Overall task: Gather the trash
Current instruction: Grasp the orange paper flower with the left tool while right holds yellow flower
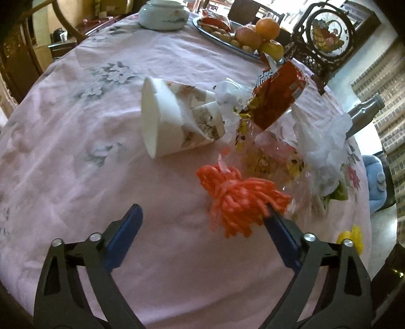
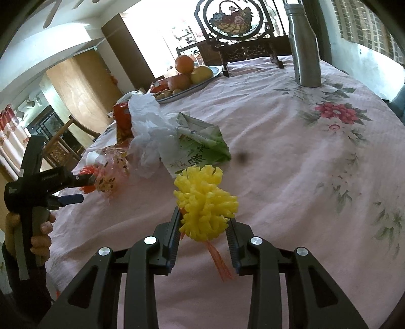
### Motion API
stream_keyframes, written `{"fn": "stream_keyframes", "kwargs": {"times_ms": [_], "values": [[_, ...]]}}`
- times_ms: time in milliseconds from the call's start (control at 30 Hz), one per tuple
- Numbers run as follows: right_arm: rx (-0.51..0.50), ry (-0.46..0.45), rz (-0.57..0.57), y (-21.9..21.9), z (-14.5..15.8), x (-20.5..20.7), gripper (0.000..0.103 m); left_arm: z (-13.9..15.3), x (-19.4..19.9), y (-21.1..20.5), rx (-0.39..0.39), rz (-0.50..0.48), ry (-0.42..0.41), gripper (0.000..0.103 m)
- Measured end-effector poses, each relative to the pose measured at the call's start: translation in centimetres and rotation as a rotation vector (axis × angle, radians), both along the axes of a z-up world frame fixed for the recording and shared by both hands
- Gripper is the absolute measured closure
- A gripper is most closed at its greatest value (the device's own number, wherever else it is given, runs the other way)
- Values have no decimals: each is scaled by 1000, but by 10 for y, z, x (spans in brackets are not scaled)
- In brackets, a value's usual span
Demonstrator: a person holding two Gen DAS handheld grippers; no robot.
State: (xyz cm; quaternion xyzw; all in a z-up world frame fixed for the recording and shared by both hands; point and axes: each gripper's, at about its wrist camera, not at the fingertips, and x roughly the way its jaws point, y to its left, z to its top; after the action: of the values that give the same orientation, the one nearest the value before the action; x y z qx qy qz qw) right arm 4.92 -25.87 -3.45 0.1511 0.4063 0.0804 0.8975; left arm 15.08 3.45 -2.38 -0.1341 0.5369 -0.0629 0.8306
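An orange foam net bundle (image 1: pixel 235 200) lies on the pink tablecloth (image 1: pixel 76 151). My left gripper (image 1: pixel 202 215) is open and low over the cloth, its right finger (image 1: pixel 278 235) touching the bundle. Behind it lie two tipped paper cups (image 1: pixel 172 119), a red snack bag (image 1: pixel 276 96), clear wrappers (image 1: pixel 268 157) and a white plastic bag (image 1: pixel 324 136). A yellow foam net bundle (image 2: pixel 205 202) sits between the fingers of my right gripper (image 2: pixel 205 220), whose jaws stand apart around it. A green and white wrapper (image 2: pixel 197 144) lies beyond it.
A fruit tray (image 1: pixel 227 40) with oranges and apples stands at the back, beside a dark wooden ornament stand (image 2: pixel 235 30). A steel bottle (image 2: pixel 303 50) stands at the far right. A pale ceramic jar (image 1: pixel 164 12) is at the back. Wooden chairs surround the table.
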Motion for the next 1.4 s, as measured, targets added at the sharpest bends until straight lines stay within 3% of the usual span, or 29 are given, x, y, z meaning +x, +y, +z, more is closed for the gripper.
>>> {"fn": "stream_keyframes", "kwargs": {"times_ms": [200, 400, 767, 1100, 1400], "values": [[-7, -7, 4, -1, 2, -2, 68, -13, -26, 23, -4, -1, 68, 21], [-7, -14, 23, 7, 4, 0, 68, 3, -36, 45, -57, 50, 31, 20], [-25, -17, 12, 6, 9, -5, 68, 12, -31, 7, -62, -82, 8, 20], [-16, -18, 30, 11, 6, -5, 68, 38, -47, 11, -65, -60, -64, 12], [-15, -18, 27, 10, 6, -11, 68, 13, -17, -20, -42, -78, 15, 12]]}}
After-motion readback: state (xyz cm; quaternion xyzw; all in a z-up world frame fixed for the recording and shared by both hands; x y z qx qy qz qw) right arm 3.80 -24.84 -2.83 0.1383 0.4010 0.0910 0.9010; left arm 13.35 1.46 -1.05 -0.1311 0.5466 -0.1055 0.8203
